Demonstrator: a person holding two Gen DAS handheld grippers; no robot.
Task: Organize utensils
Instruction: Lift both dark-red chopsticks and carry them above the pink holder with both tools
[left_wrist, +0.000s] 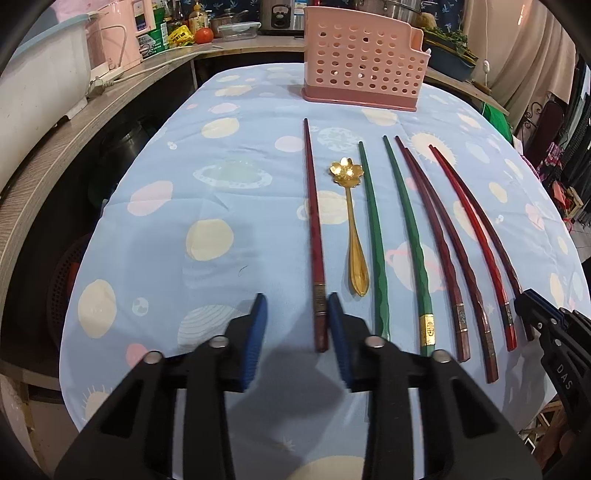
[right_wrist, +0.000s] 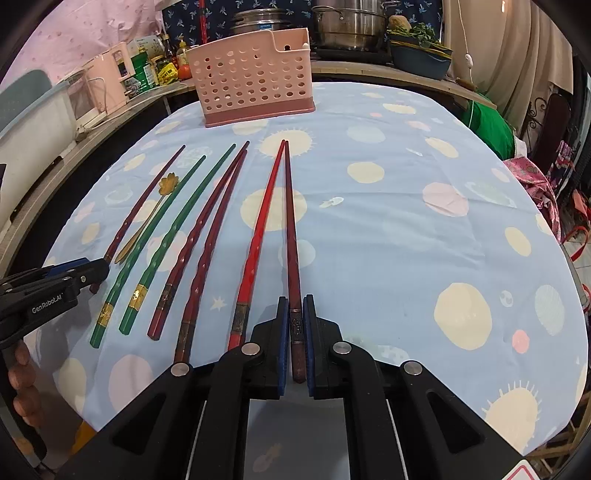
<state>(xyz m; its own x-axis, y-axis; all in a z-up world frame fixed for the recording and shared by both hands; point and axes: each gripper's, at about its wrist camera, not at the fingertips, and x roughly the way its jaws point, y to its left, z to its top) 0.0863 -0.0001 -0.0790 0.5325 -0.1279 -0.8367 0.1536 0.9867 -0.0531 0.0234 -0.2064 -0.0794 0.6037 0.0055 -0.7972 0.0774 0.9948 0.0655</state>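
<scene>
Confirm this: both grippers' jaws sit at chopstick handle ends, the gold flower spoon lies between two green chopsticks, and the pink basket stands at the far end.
Not quite. The gold flower spoon lies between the leftmost dark red chopstick and a green chopstick, as the left wrist view shows. The rest holds: the left gripper and right gripper are at handle ends, and the pink basket stands at the far end.

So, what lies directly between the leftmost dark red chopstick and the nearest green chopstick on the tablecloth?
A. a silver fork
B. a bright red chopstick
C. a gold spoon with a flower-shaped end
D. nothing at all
C: in the left wrist view the gold spoon with its flower-shaped end lies between the leftmost dark red chopstick and the nearest green chopstick.
</scene>
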